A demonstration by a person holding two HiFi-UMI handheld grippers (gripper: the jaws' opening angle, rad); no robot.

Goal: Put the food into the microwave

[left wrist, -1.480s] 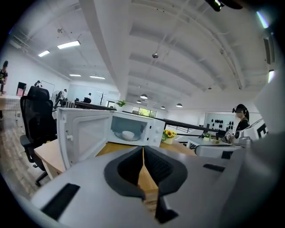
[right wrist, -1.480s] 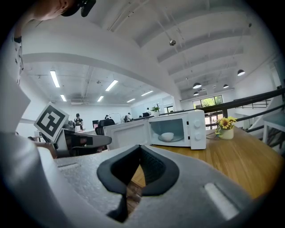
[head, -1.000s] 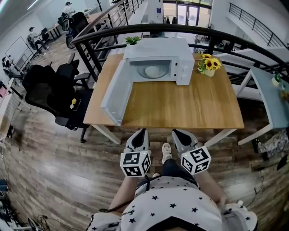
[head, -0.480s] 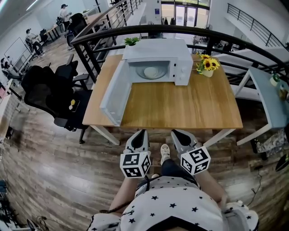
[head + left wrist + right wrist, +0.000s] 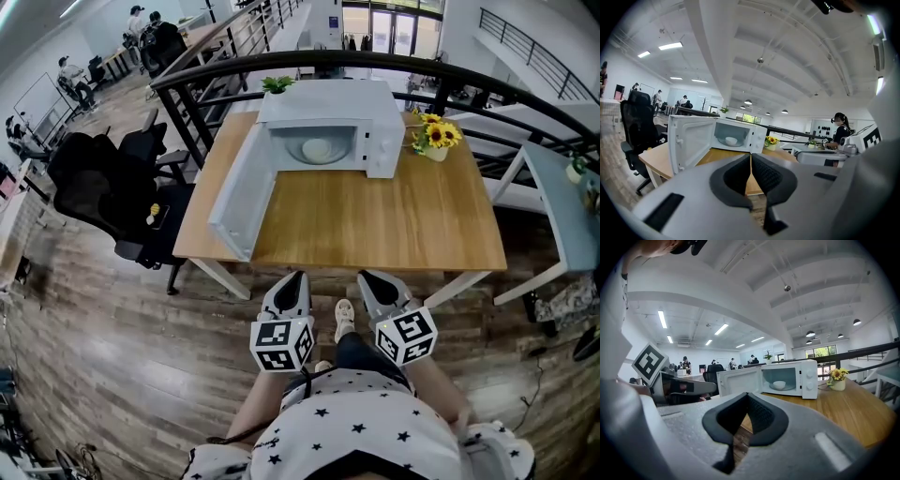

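Left claw (image 5: pixel 297 276), right claw (image 5: pixel 367 275) side by side, near-level, jaws together

I see a wooden table (image 5: pixel 375 220) standing on a dark plank floor (image 5: pixel 112 347). Left of the table sit black office chairs (image 5: pixel 103 192). Behind it curves a black railing (image 5: pixel 375 64), and just right of it stands a white table (image 5: pixel 562 202). Far beyond the table are glass doors (image 5: pixel 380 28). Above the table, a white beamed ceiling (image 5: pixel 787 56) carries lit strip lights (image 5: pixel 670 46).
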